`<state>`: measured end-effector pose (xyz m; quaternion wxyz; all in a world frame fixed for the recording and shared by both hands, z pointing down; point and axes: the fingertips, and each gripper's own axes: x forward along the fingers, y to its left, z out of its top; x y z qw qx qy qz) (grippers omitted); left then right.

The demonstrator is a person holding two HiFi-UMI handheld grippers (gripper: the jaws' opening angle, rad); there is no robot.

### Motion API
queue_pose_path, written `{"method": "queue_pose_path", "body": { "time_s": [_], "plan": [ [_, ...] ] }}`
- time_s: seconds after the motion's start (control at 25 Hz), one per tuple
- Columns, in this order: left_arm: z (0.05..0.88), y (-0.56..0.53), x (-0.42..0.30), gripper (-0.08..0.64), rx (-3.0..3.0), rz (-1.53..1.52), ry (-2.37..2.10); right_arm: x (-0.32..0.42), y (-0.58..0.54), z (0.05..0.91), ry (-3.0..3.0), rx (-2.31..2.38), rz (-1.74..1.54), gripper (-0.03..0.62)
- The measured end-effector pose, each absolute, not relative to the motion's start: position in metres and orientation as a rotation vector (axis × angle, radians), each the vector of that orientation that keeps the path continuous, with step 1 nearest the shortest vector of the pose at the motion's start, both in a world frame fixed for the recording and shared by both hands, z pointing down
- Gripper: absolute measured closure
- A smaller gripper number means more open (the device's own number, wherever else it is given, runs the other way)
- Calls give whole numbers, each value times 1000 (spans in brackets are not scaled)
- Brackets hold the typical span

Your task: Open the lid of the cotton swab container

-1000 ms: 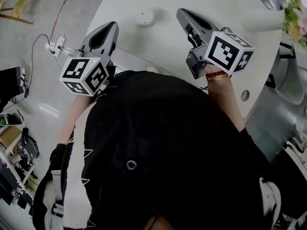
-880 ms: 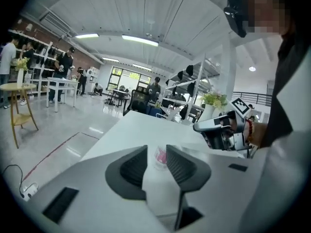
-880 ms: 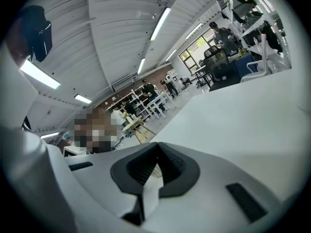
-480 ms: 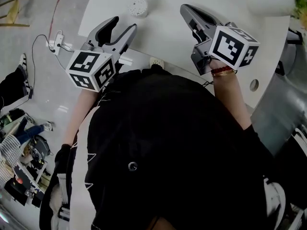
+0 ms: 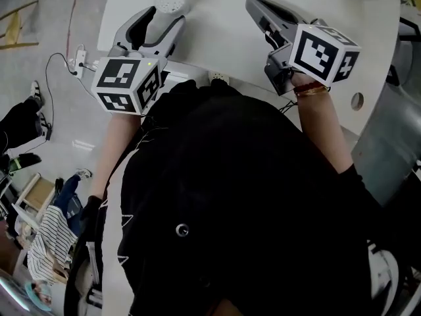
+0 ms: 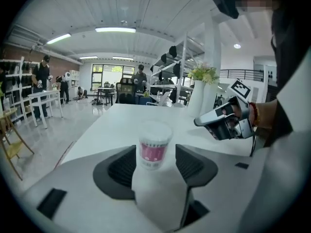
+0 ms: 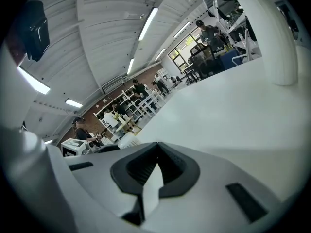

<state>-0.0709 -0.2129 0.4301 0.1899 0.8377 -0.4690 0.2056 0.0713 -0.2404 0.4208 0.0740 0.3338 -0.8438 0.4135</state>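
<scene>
While the cotton swab container (image 6: 154, 147) stands upright on the white tabletop (image 5: 217, 41), its long axis runs straight up and down, with the closed lid (image 6: 155, 129) on top and a pink label (image 6: 153, 154) facing the left gripper (image 5: 162, 17). That gripper's fingers (image 6: 192, 165) have just been opening and stand wide apart, one on either side of the container, which sits in the gap at their tips; neither pad presses on it. Seen from the head view, the container is near the far left part of the tabletop, just at the left gripper's fingertips. Well to the right, the right gripper (image 5: 255, 5) is held above the tabletop with its fingers (image 7: 141, 169) closed together and nothing between them. Behind it, a white vase (image 6: 197, 101) with flowers (image 6: 204, 73) stands farther back on the tabletop.
</scene>
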Motion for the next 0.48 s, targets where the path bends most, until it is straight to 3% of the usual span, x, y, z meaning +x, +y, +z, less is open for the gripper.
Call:
{"method": "queue_pose_path", "body": {
  "time_s": [0.48],
  "plan": [
    [427,-207,-85,307,2268,645,-1427,59,-237,398,-2551,913,1182,588]
  ]
}}
